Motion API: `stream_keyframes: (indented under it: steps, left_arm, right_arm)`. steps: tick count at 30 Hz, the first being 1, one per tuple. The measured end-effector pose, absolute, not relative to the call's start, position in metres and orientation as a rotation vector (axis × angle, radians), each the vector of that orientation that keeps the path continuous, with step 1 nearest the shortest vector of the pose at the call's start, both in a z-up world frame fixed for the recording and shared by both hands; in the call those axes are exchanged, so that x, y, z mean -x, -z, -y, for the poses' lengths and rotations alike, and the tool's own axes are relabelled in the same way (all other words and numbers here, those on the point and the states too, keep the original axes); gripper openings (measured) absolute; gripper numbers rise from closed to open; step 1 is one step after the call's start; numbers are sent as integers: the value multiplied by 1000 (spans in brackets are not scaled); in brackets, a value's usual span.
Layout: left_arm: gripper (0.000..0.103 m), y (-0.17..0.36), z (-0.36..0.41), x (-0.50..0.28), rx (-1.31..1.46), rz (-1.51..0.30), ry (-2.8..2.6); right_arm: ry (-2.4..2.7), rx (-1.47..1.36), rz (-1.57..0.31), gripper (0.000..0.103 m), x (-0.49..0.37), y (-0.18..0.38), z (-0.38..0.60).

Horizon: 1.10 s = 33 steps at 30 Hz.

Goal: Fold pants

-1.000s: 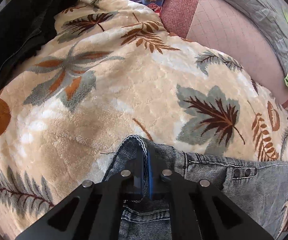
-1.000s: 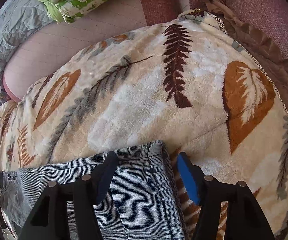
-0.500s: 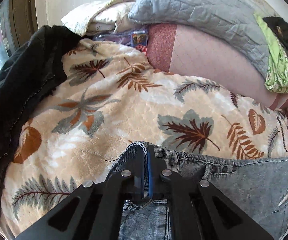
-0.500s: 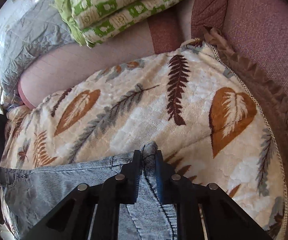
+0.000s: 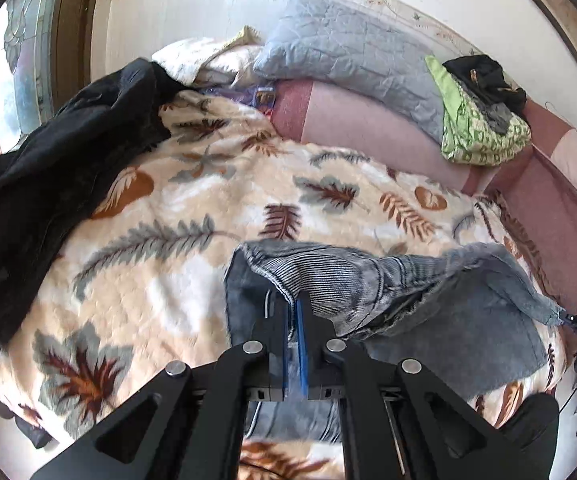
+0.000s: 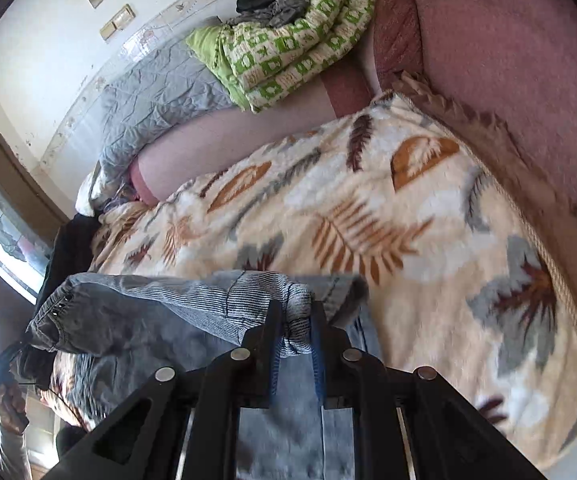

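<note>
- The left gripper (image 5: 292, 312) is seen clenched on the grey denim pants (image 5: 448, 320); a corner of the waistband is pinched between its blue-lined fingers (image 5: 302, 344)
- The right gripper (image 6: 294, 320) is likewise clamped on the pants (image 6: 148, 320); a bunched roll of striped denim is squeezed between its jaws, which closed on the cloth within the last second
- The pants are held raised above the leaf-patterned blanket (image 5: 148, 272), the gripped edge stretched between the two grippers; the lower part hangs down towards the blanket
- The blanket is spread over a pink sofa (image 6: 508, 80)
- A black jacket (image 5: 48, 184) is heaped at the blanket's left edge
- A grey quilted cushion (image 5: 348, 56) and a green patterned bundle (image 6: 288, 48) are set along the sofa's back; dark clothing is piled on the bundle
- No container can be made out
</note>
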<state>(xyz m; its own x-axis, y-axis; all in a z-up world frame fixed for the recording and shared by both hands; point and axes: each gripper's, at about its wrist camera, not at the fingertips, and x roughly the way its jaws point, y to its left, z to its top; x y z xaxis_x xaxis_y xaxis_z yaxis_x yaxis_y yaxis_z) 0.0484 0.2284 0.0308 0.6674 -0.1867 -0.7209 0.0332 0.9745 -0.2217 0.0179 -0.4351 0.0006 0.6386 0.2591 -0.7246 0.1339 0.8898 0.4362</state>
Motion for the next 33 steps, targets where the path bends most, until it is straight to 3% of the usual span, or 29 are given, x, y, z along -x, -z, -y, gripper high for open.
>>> stream_keyframes:
  steps: [4,6,7,8,10,12,14,22,24,25,26,30,33]
  left_arm:
    - [8,9,-254,-31,188,-983,33]
    - [8,13,-267,-27,179,-1020,-53]
    - [8,7,-275,-24,205,-996,-82]
    - [9,-1,-282,-21,232,-964,-93]
    - [14,-19,-281,-16,252,-898,-86]
    - [27,-35,-262,-15,211,-844,-52]
    - [52,-43,-231,-20,140,-815,9]
    - [55,-1,-118,-62,-61,-844,134]
    - [55,24,-110,-71,-66,-905,120]
    - [55,37,-108,-73,-80,-945,95]
    - [55,49,-108,-76,-91,-978,74]
    - [56,55,-117,-78,-36,-985,82]
    - [61,60,-119,-81,-14,-1004,73]
  right_arm:
    - [-50,-505,-1057,21,26,61,433]
    - [-41,-588,-1060,36,39,69,442]
    - [-9,-608,-1044,58,44,65,446]
    - [19,-618,-1011,73,49,59,450]
    - [18,-657,-951,73,54,46,454]
    - [-2,-715,-919,73,56,38,457]
    - [0,-735,-902,74,48,32,455]
    - [56,-644,-993,73,-60,38,453]
    - [73,-626,-1073,65,-82,54,453]
    - [62,-579,-1123,29,-93,59,447]
    - [69,-516,-1148,4,-100,61,440]
    - [139,-251,-1036,4,-106,25,421]
    - [173,-210,-1043,4,-114,34,424]
